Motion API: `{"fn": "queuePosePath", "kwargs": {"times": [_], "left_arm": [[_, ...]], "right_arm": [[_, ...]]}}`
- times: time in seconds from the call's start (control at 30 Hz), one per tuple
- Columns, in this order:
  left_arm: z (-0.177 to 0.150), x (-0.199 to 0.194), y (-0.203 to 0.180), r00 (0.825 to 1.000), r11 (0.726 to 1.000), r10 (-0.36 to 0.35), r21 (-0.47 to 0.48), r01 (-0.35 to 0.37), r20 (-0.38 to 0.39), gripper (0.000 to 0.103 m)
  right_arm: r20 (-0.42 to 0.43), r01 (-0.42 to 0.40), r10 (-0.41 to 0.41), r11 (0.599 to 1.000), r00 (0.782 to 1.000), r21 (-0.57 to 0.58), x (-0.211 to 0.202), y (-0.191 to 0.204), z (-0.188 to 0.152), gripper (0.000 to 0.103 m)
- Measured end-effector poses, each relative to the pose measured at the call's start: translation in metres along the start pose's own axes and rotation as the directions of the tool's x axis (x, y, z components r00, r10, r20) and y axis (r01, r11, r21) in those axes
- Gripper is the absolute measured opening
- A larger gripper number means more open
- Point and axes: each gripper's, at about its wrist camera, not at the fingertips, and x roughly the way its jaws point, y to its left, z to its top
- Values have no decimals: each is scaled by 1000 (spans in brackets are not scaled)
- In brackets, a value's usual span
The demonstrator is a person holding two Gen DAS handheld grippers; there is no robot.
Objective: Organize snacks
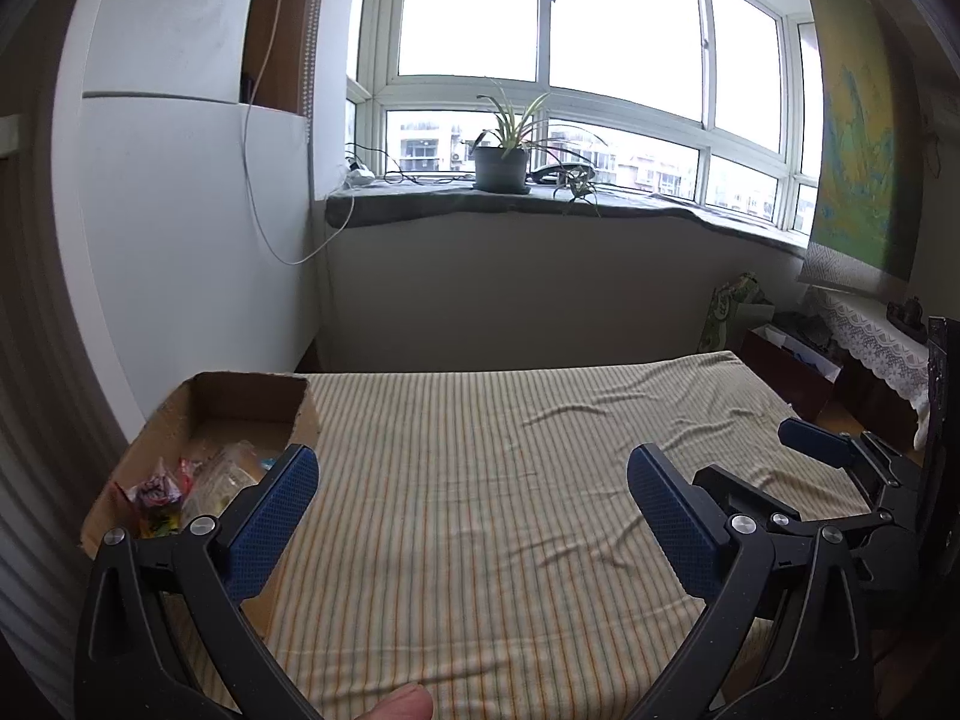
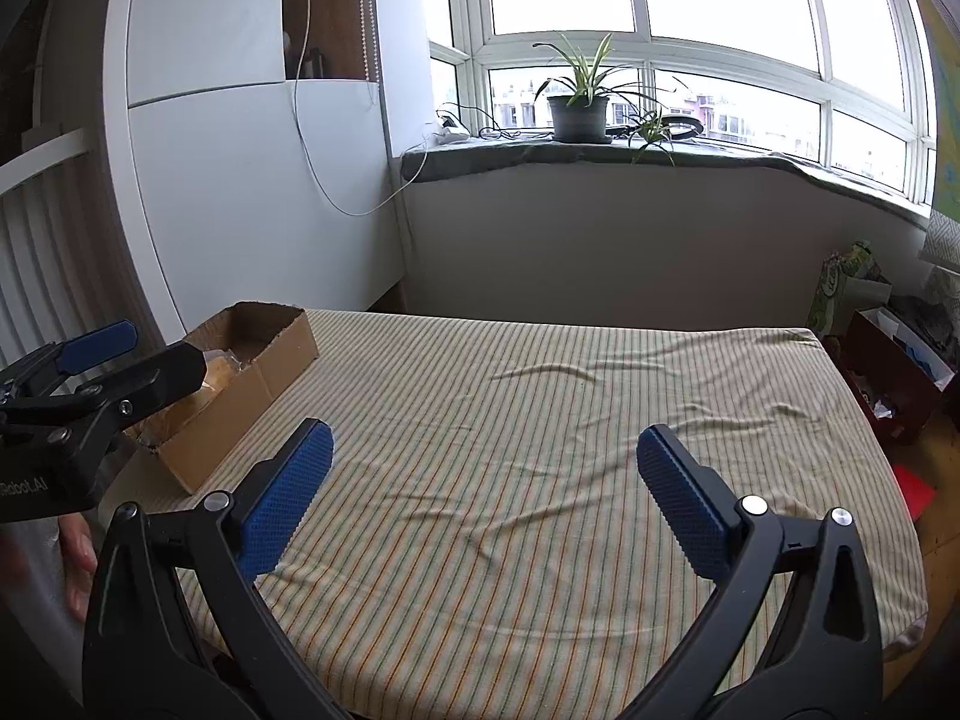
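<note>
Striped beige cloth (image 2: 540, 450) covers the worktop, rumpled into low folds toward the far right. Open brown cardboard box (image 1: 240, 414) sits at the far left corner of the cloth, its long side along the left edge.

Snacks lie inside the box: a red and purple crinkled wrapper (image 1: 157, 489) toward the near end, a clear plastic packet (image 1: 225, 477) just beside it. From the right wrist view the box (image 2: 264, 372) shows only pale contents, too unclear to name.

Left claw (image 1: 474, 507): blue-padded fingers spread wide, nothing between them, only bare cloth. Its left finger overlaps the near end of the box in view; contact cannot be told. A fingertip (image 1: 402, 702) of the person shows at the bottom edge.

Right claw (image 2: 486, 492): fingers spread wide, nothing between them, hovering over the middle of the cloth, well apart from the box.

Grey potted plant (image 2: 579, 111) stands on the windowsill behind.
</note>
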Motion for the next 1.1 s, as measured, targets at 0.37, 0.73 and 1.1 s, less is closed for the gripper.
{"fn": "queuePosePath", "kwargs": {"times": [0.37,0.73,1.1], "left_arm": [[-5,1,13,1000,999,-14,-44,14,4,103],[-6,2,7,1000,1000,18,-20,-18,1,103],[-5,4,5,1000,1000,21,-8,-21,-7,103]], "right_arm": [[-18,0,0,1000,1000,-11,4,2,0,103],[-18,5,-5,1000,1000,-6,1,-3,-2,103],[-20,4,-5,1000,1000,-6,0,-5,-2,103]]}}
